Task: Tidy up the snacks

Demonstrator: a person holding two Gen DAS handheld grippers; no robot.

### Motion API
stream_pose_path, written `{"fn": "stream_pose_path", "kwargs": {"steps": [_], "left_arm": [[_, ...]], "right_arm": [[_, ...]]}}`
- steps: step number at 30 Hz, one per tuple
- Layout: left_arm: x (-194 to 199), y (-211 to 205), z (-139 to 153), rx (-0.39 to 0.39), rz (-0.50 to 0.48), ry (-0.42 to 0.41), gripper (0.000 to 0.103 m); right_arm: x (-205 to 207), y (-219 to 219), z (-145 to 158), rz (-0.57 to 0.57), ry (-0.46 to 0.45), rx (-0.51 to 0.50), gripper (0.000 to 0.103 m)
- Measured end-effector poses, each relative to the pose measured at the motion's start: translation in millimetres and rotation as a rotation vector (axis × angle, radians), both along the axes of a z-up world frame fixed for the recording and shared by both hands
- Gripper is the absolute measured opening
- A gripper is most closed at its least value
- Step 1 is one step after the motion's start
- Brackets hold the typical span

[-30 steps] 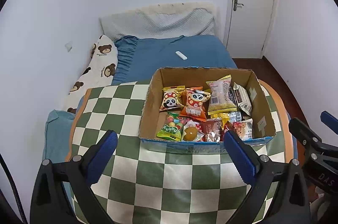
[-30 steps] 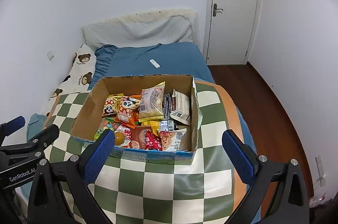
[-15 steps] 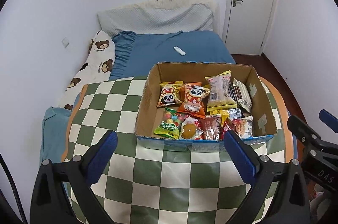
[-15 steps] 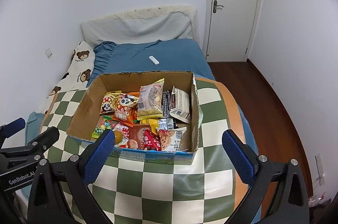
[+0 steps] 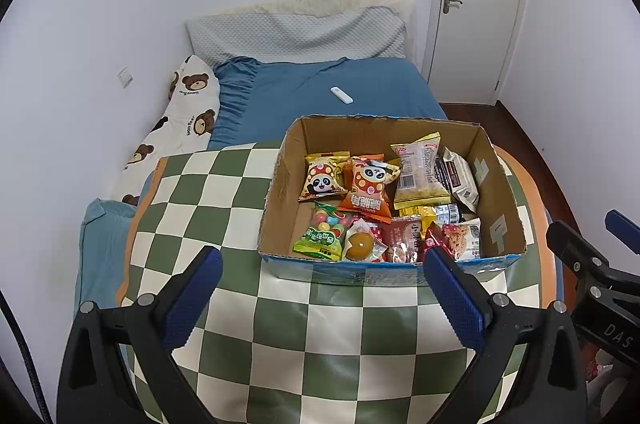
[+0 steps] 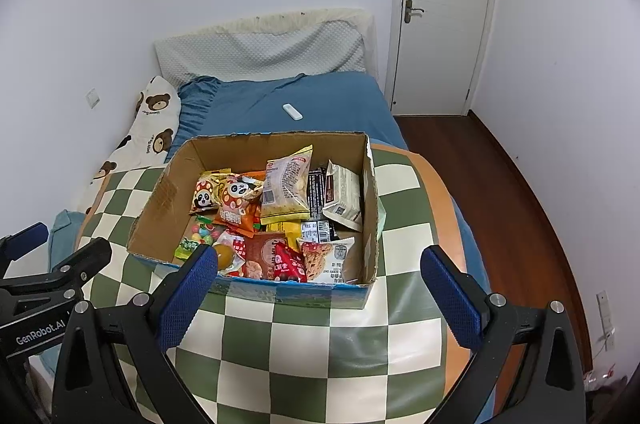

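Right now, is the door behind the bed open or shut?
Shut. The door sits flush in its frame with no gap, its handle level.

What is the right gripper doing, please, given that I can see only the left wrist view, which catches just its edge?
Observer: The right gripper is wide open and holds nothing, short of the cardboard box.
Operator: Which snack shows closest to its left finger?
Observer: The round yellow snack, in the box's near corner, appears right beside that finger.
Operator: What lies to the right of the table?
Observer: Bare wooden floor, and a wall socket low on the right wall.
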State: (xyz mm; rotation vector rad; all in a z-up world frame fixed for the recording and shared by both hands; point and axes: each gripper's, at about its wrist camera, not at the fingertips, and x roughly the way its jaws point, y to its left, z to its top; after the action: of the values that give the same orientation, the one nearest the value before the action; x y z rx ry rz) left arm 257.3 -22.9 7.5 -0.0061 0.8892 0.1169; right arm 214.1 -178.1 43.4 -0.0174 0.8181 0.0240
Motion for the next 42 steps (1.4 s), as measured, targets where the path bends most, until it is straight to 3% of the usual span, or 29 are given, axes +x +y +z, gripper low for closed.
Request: {"fn": "stream_pose_path", "kwargs": {"steps": [42], "left_arm": [[-1,2,11,-0.003,0.009,-0.011,0.103]], "right_arm": [[-3,2,2,0.019,0.002,0.002,0.103]]}}
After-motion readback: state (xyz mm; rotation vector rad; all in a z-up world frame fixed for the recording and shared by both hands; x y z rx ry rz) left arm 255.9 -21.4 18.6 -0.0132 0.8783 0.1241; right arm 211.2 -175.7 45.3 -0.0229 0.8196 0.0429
